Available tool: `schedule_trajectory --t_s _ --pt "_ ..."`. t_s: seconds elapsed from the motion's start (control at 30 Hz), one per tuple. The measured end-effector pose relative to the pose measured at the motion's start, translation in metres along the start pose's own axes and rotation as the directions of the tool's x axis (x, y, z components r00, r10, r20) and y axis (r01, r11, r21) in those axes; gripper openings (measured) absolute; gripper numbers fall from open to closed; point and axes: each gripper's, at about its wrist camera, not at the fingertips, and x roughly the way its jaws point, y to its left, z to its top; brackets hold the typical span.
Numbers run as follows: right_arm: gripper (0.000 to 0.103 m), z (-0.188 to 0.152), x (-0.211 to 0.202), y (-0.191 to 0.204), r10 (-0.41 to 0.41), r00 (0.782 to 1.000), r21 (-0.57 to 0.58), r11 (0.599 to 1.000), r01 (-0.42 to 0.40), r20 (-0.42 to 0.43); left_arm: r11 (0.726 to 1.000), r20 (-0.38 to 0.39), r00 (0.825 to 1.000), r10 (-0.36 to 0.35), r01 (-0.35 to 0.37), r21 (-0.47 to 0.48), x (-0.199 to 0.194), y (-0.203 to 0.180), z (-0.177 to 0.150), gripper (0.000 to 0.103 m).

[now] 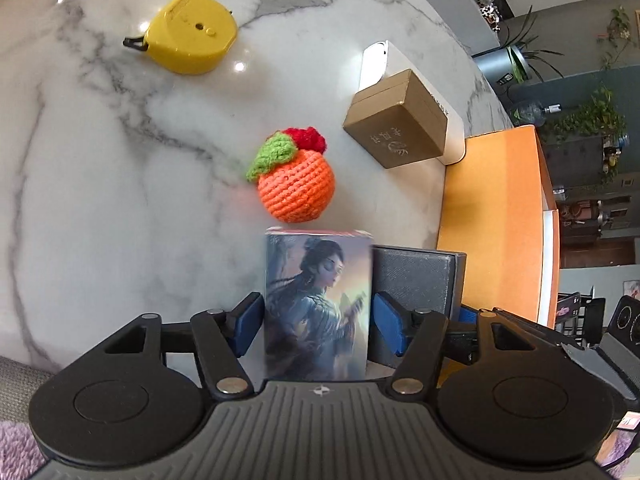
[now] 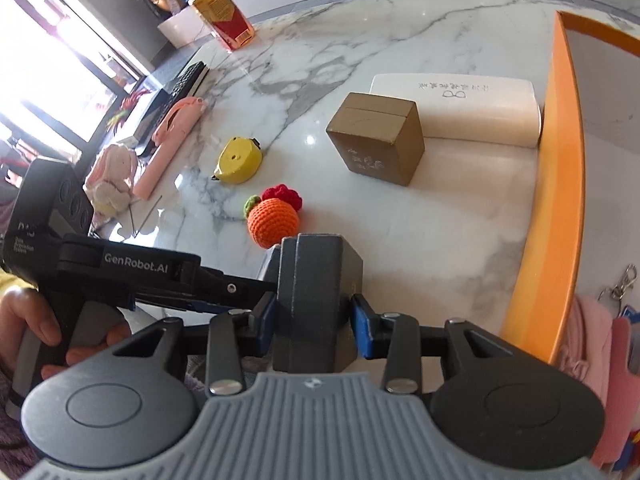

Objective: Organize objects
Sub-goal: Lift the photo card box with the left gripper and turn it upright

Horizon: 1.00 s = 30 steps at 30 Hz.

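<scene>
My left gripper [image 1: 318, 322] is shut on an illustrated card box [image 1: 318, 304] showing a painted figure, held upright over the marble table's near edge. My right gripper [image 2: 312, 322] is shut on a dark grey box [image 2: 316, 304], which also shows in the left wrist view [image 1: 416, 280] just right of the card box. The left gripper's body [image 2: 132, 268] sits to the left in the right wrist view. On the table lie a crocheted orange [image 1: 294, 184] [image 2: 274, 216], a yellow tape measure [image 1: 190, 34] [image 2: 240, 160] and a gold box [image 1: 396, 120] [image 2: 378, 142].
A white flat case [image 1: 404, 80] [image 2: 456, 108] lies behind the gold box. An orange-walled tray [image 1: 496, 216] [image 2: 556, 200] stands at the right. At the far left of the right wrist view are a pink stick [image 2: 168, 144], a plush rabbit [image 2: 112, 176], a keyboard [image 2: 180, 84] and a bottle [image 2: 224, 12].
</scene>
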Motion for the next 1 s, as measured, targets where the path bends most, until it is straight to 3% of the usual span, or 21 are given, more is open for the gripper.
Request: schedule_trajectory --t_s 0.37,0.47,0.63,0.67,0.7,0.83,0.87,0.9,0.97,1.0 --pt "0.041 -0.004 -0.002 -0.003 0.026 0.999 0.072 0.997 -0.029 0.037 0.999 0.049 0.999 0.017 -0.019 0.048 -0.013 -0.004 -0.008 0.074" --pt "0.041 -0.005 0.0 -0.002 0.023 0.999 0.072 0.997 -0.025 0.033 0.997 0.037 0.997 0.07 -0.072 0.039 -0.008 -0.006 -0.009 0.072" --pt "0.041 -0.009 0.005 0.0 0.018 0.999 0.076 0.997 -0.021 0.034 0.981 0.094 0.986 0.139 -0.15 0.119 -0.004 -0.021 -0.018 0.073" --pt "0.041 -0.009 0.005 -0.001 0.019 0.999 0.079 0.997 -0.021 0.036 0.972 0.104 0.98 0.17 -0.183 0.144 -0.003 -0.025 -0.02 0.069" --pt "0.041 -0.01 0.005 -0.001 0.018 0.999 0.08 0.997 -0.021 0.038 0.963 0.117 0.972 0.203 -0.22 0.157 -0.003 -0.029 -0.022 0.057" --pt "0.041 -0.011 0.004 0.001 0.009 0.999 0.081 0.997 -0.013 0.044 0.941 0.164 0.951 0.263 -0.29 0.176 -0.004 -0.039 -0.028 0.05" --pt "0.041 -0.012 0.003 0.001 0.002 0.999 0.08 0.997 -0.006 0.045 0.933 0.178 0.945 0.273 -0.305 0.189 -0.007 -0.043 -0.029 0.041" --pt "0.041 -0.012 0.001 0.002 -0.006 0.999 0.078 0.997 0.002 0.045 0.918 0.198 0.934 0.299 -0.338 0.208 -0.009 -0.046 -0.03 0.024" --pt "0.041 -0.013 -0.001 0.003 -0.014 0.999 0.059 0.998 0.011 0.05 0.884 0.225 0.913 0.341 -0.393 0.252 -0.012 -0.053 -0.033 0.012" --pt "0.041 -0.013 -0.002 0.002 -0.011 0.999 0.06 0.998 0.008 0.047 0.882 0.222 0.913 0.342 -0.394 0.259 -0.012 -0.053 -0.033 0.011"
